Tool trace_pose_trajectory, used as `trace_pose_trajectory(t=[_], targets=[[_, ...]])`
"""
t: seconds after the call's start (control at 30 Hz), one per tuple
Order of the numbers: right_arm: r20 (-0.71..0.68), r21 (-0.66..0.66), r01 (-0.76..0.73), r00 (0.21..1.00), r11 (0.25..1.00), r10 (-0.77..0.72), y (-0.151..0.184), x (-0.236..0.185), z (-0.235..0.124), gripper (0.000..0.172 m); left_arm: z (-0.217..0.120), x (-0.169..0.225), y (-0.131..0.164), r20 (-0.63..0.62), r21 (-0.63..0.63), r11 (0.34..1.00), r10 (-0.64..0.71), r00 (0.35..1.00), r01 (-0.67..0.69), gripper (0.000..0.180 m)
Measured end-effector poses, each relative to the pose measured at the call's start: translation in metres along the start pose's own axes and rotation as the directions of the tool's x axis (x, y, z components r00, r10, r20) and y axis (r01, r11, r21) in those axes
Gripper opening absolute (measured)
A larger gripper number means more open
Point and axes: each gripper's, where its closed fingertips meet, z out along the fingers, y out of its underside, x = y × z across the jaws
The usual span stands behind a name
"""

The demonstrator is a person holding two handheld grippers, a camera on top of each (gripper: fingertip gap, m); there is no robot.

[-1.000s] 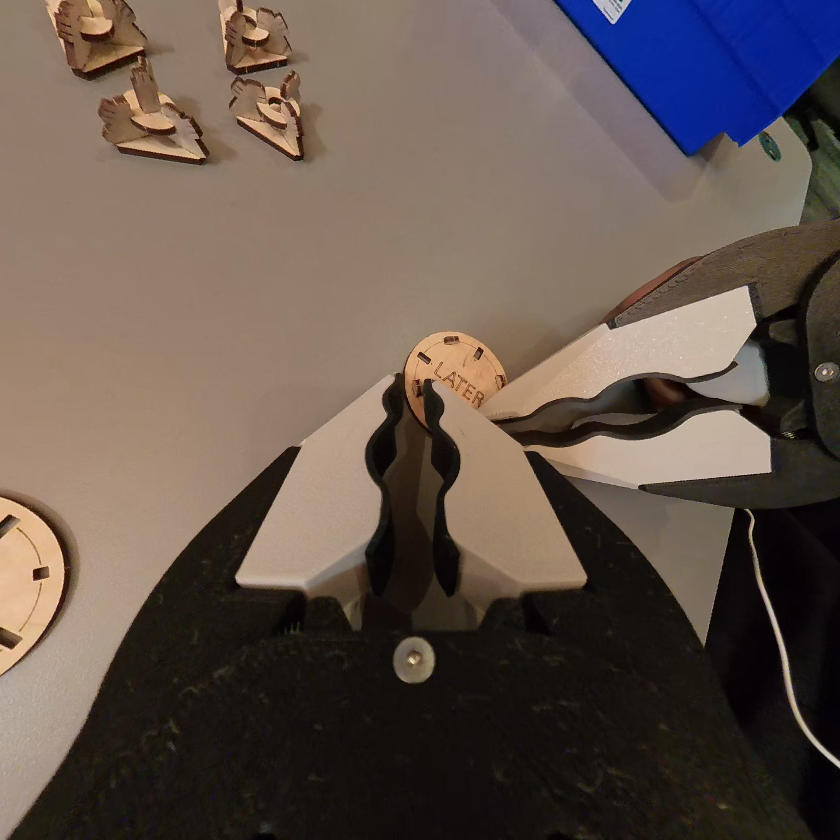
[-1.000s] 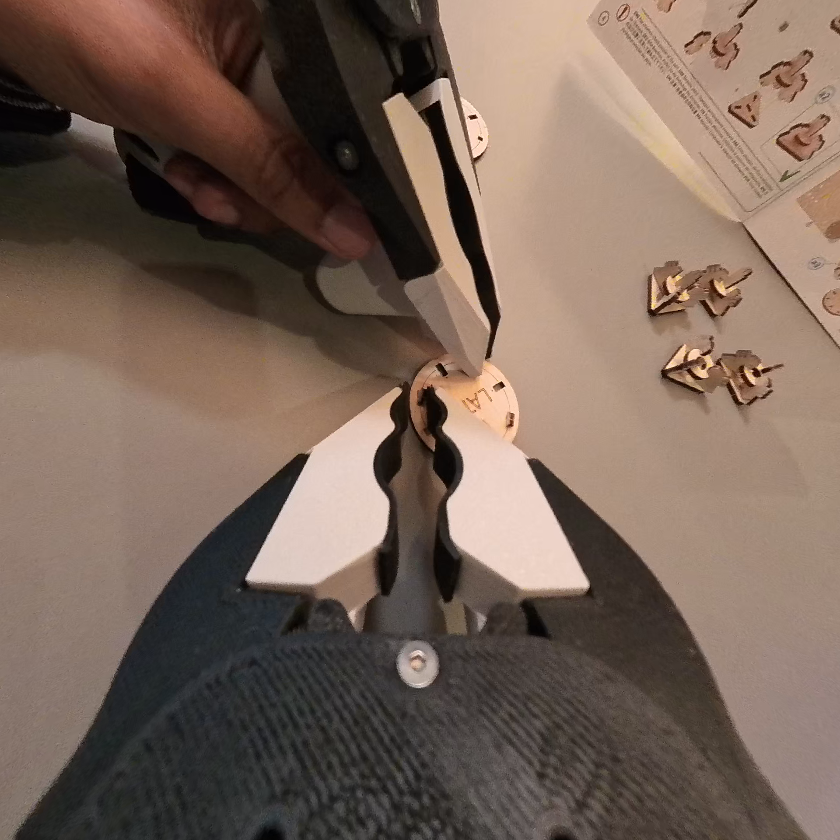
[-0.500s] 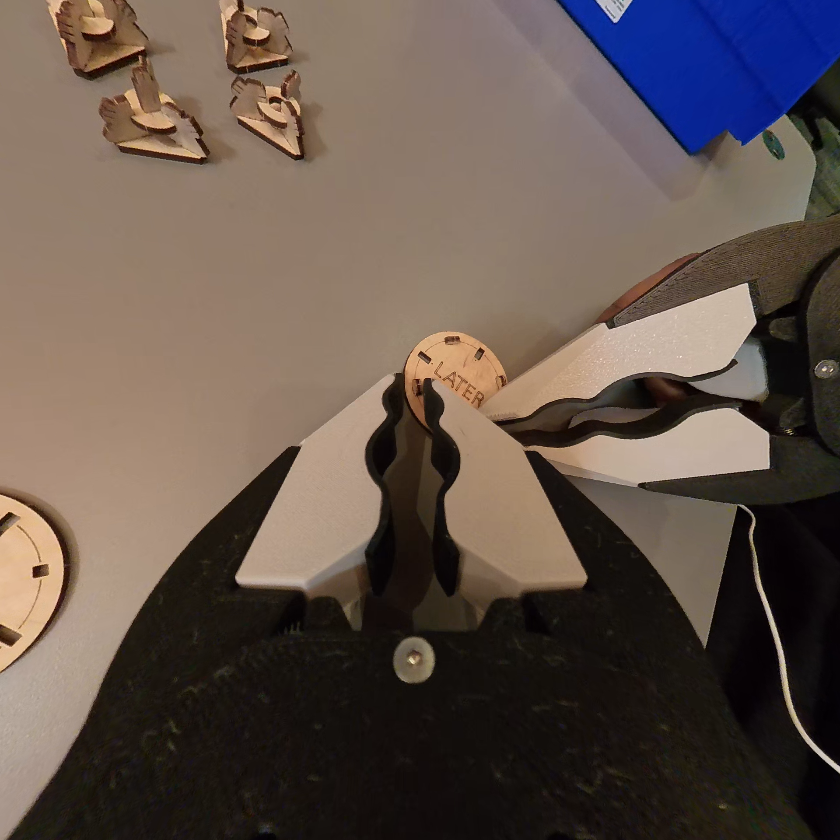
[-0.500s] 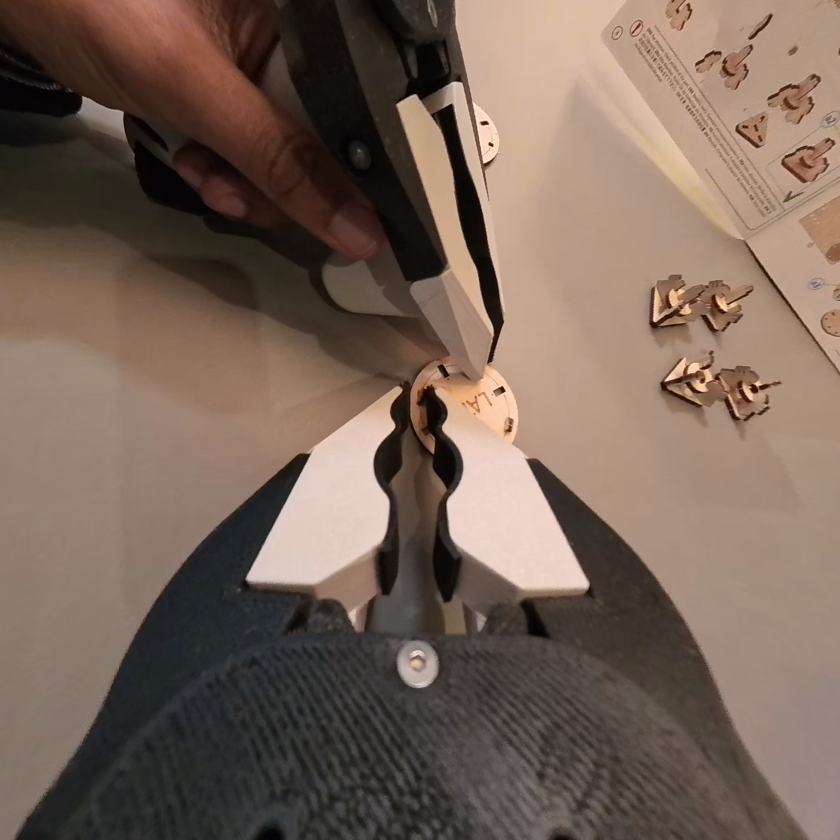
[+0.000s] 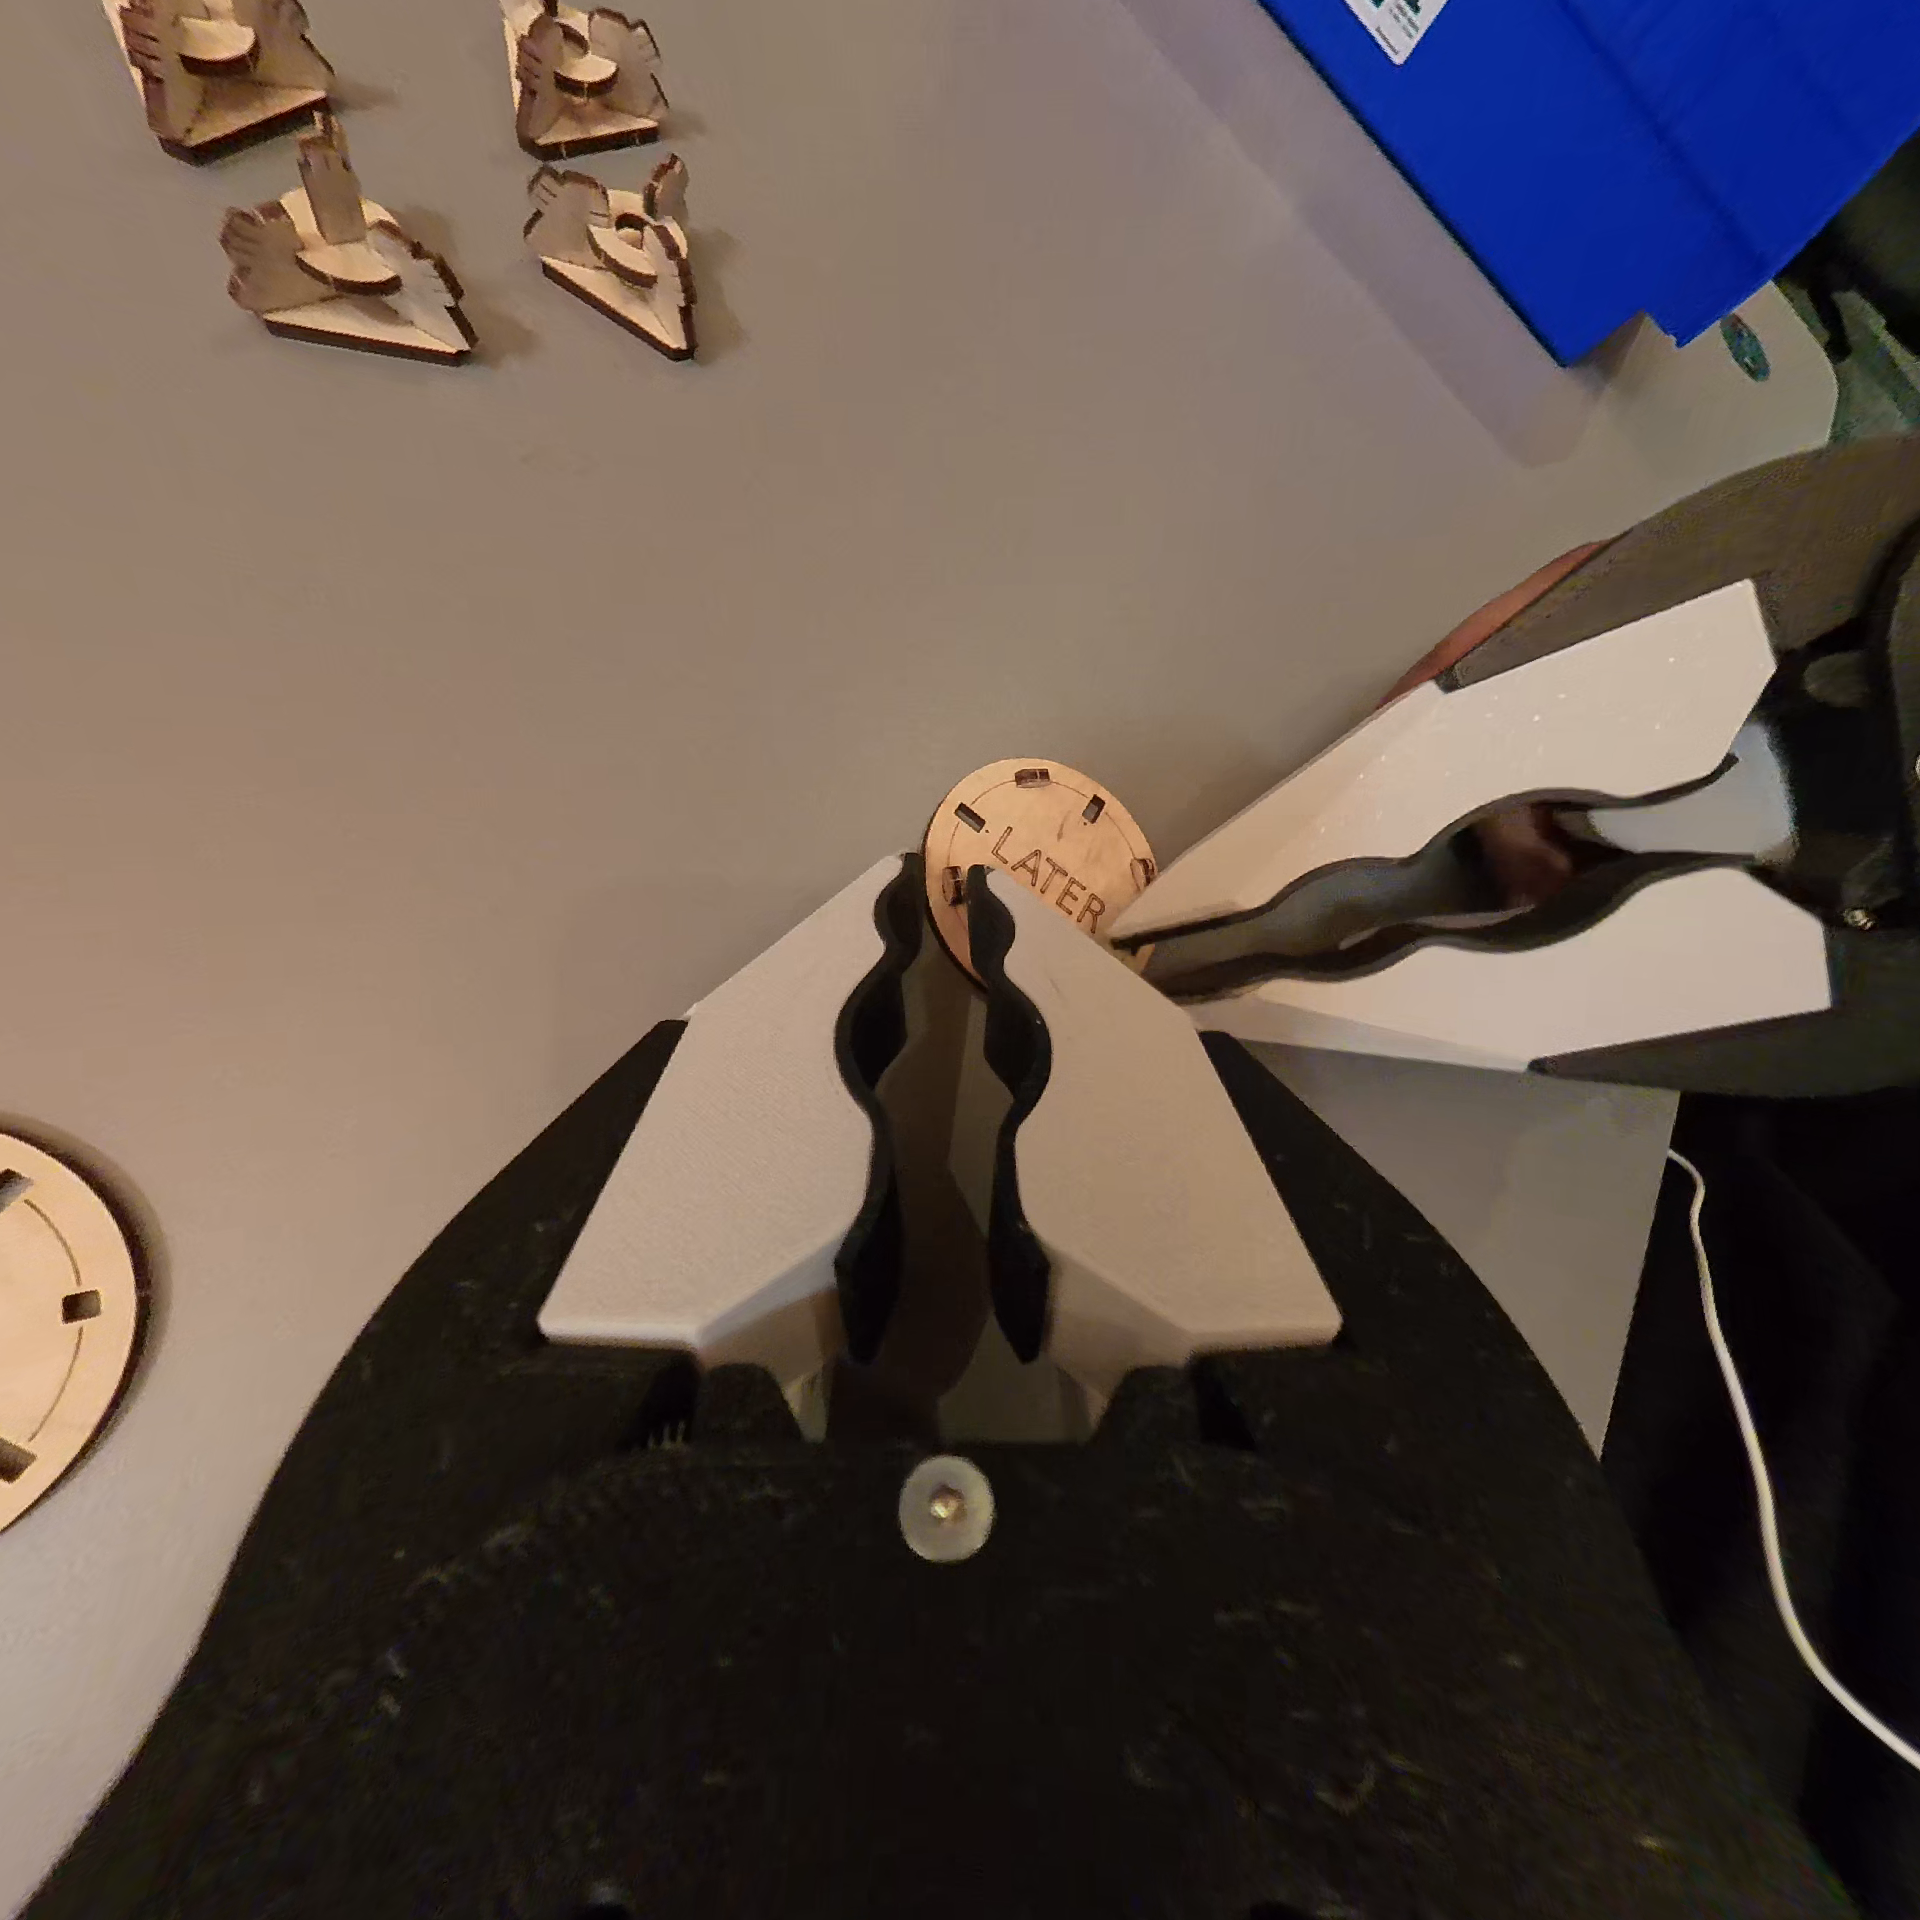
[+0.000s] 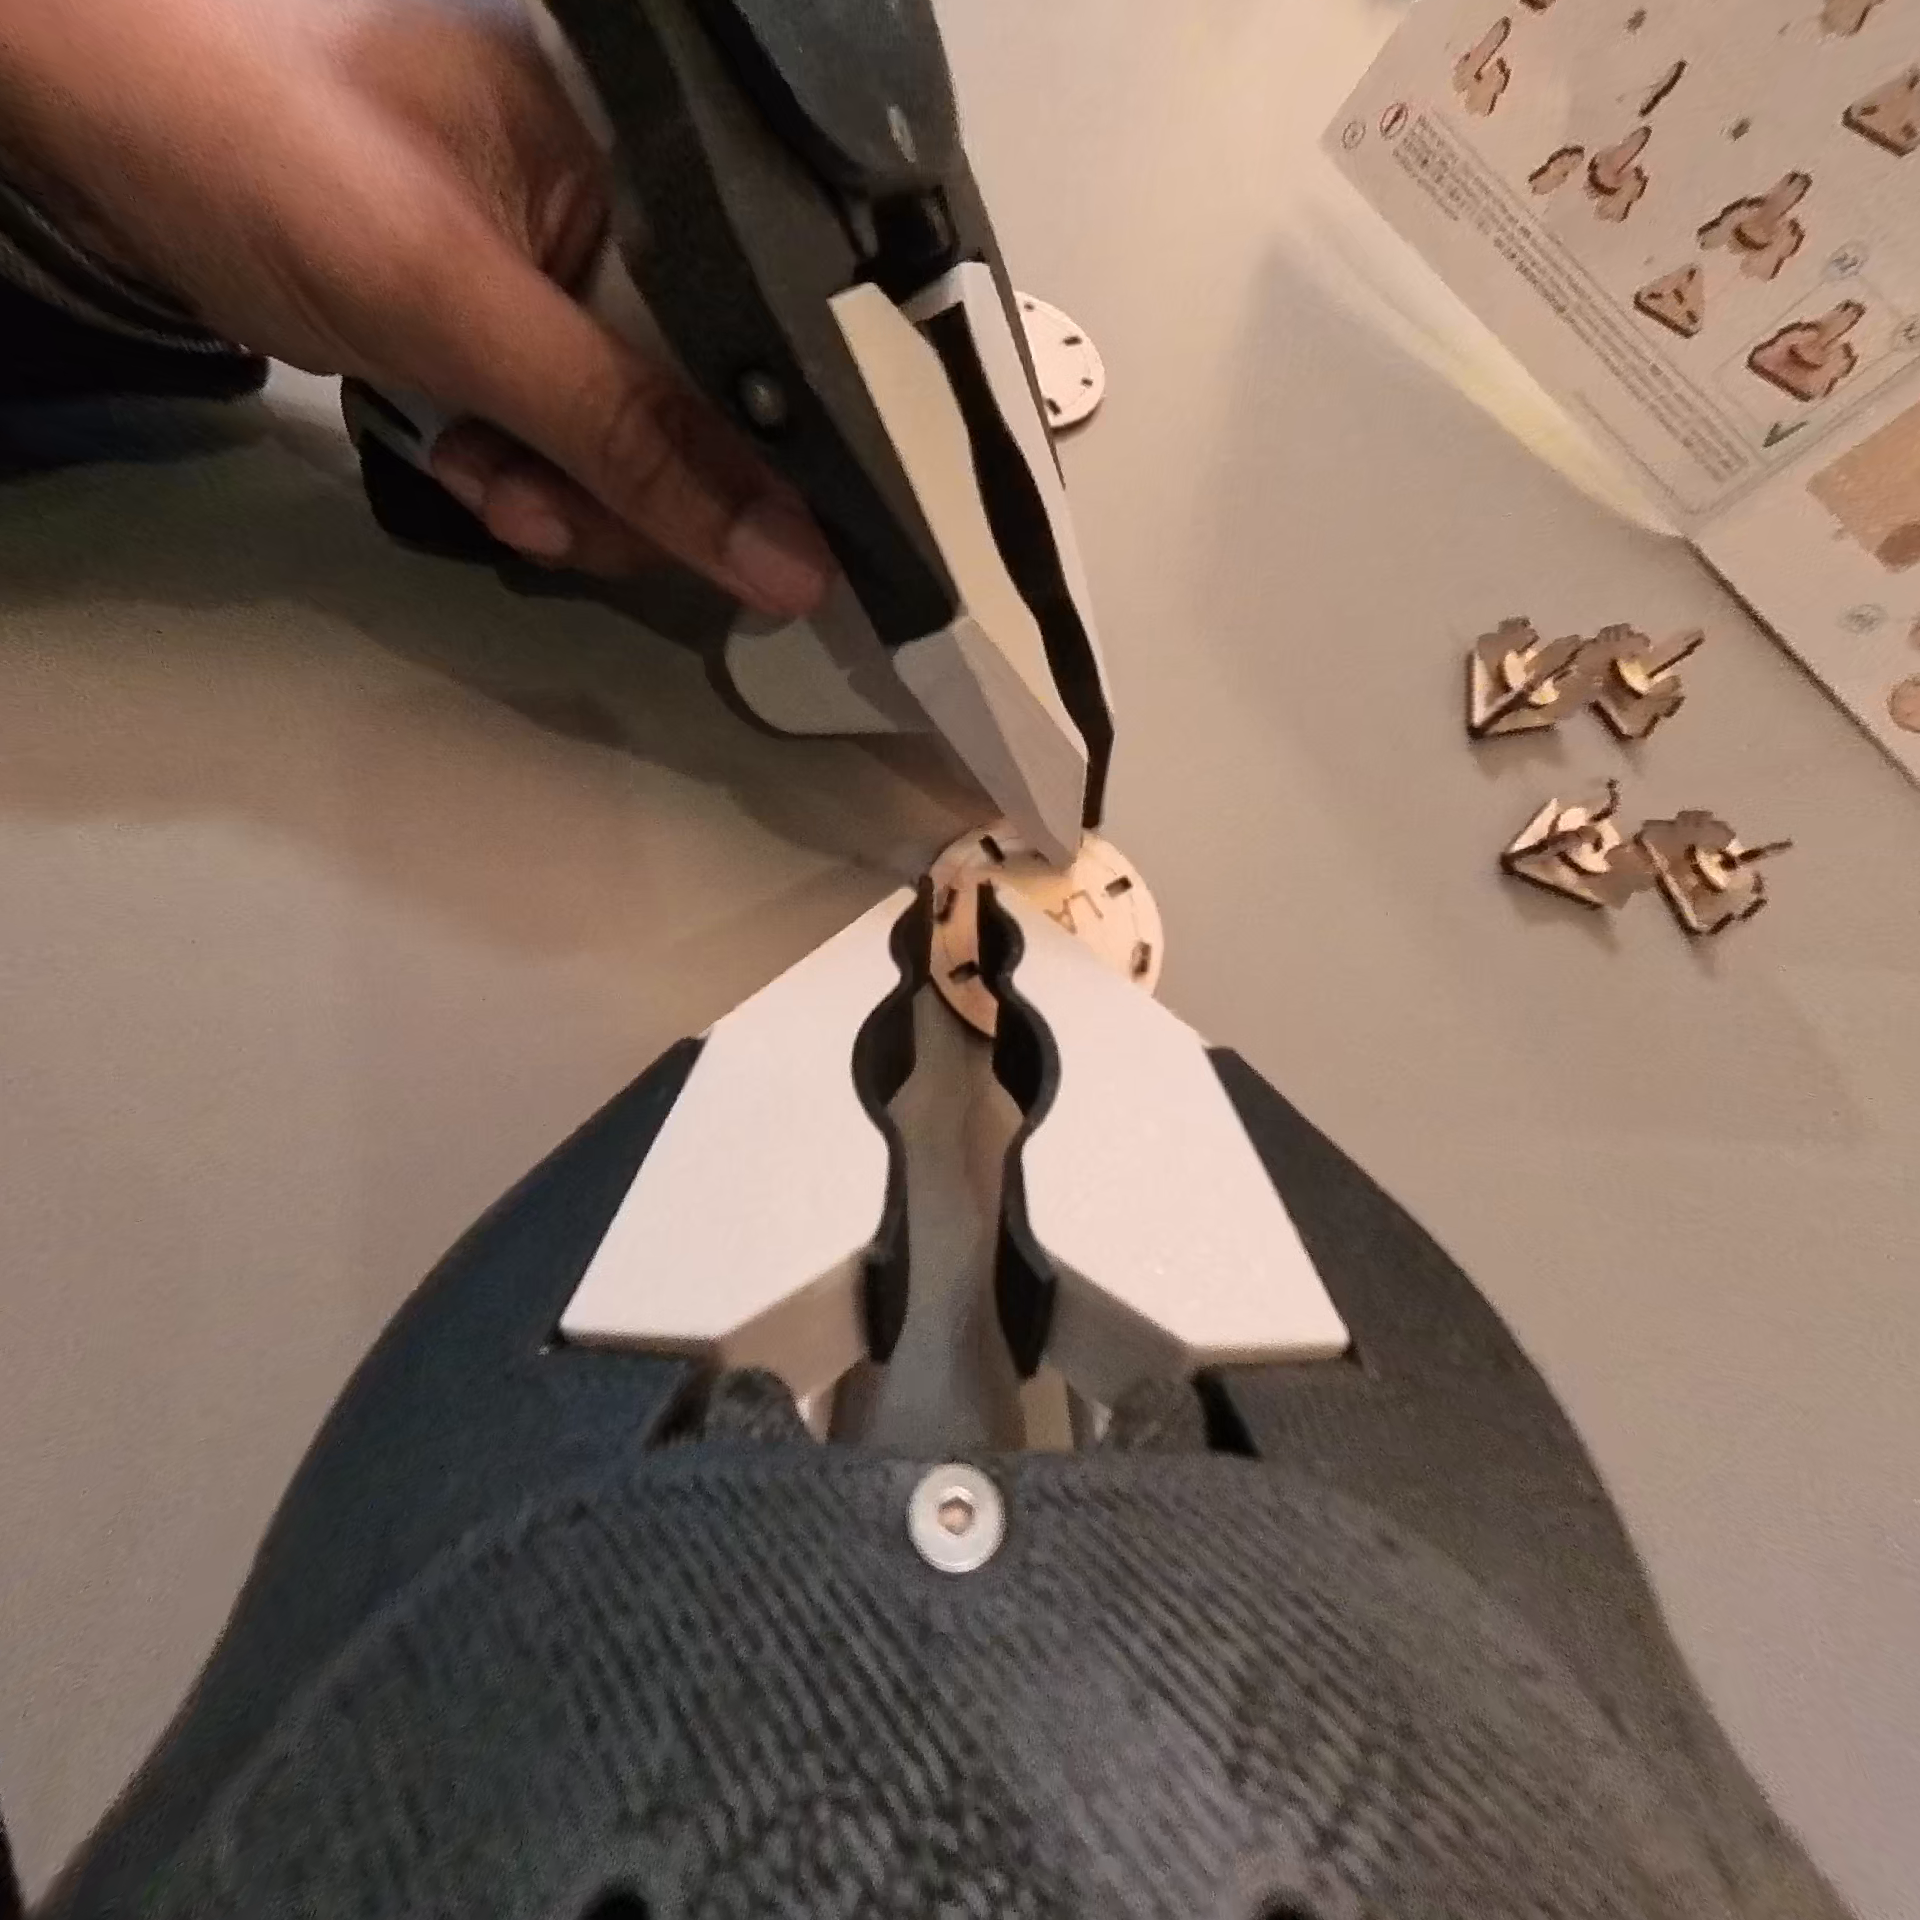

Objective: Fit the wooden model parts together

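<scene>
A small round wooden disc (image 5: 1039, 852) with slots near its rim and engraved writing is held on edge just above the grey table (image 5: 727, 571). My left gripper (image 5: 940, 883) is shut on the disc's left rim, one pad on each face. My right gripper (image 6: 956, 904) is shut on the same disc (image 6: 1091, 914) from the other side. In the left wrist view the right gripper (image 5: 1132, 951) comes in from the right and pinches the disc's right rim. In the right wrist view the left gripper (image 6: 1070, 821) comes down from above, held by a hand (image 6: 416, 260).
Several small assembled wooden pieces (image 5: 343, 270) stand at the far left and also show in the right wrist view (image 6: 1558, 686). A larger slotted wooden disc (image 5: 52, 1320) lies at the left edge. A blue box (image 5: 1610, 135), an instruction sheet (image 6: 1662, 260) and a white cable (image 5: 1766, 1455) are nearby. Less than 4 cm separates the two grippers' tips.
Almost nothing has moved. Both grippers stay shut on the disc; the right wrist view has shifted slightly and shows a little more of the disc's face between its pads.
</scene>
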Motion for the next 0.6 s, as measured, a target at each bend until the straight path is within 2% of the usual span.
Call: trace_pose_trajectory(t=[0.1, 0.3, 0.6], targets=[[-0.002, -0.004, -0.042, 0.999, 0.999, 0.042, 0.005, 0.005, -0.004, 0.0, 0.0, 0.0, 0.0, -0.004, 0.0, 1.0, -0.004, 1.0, 0.004, 0.008], [0.075, 0.006, -0.193, 0.979, 0.981, 0.192, 0.003, 0.01, -0.005, 0.0, 0.0, 0.0, 0.0, -0.004, 0.0, 1.0, -0.004, 1.0, 0.004, 0.008], [0.1, 0.042, -0.214, 0.973, 0.976, 0.209, -0.01, 0.004, -0.002, 0.0, 0.0, 0.0, 0.0, -0.005, 0.0, 1.0, -0.005, 1.0, 0.005, 0.008]])
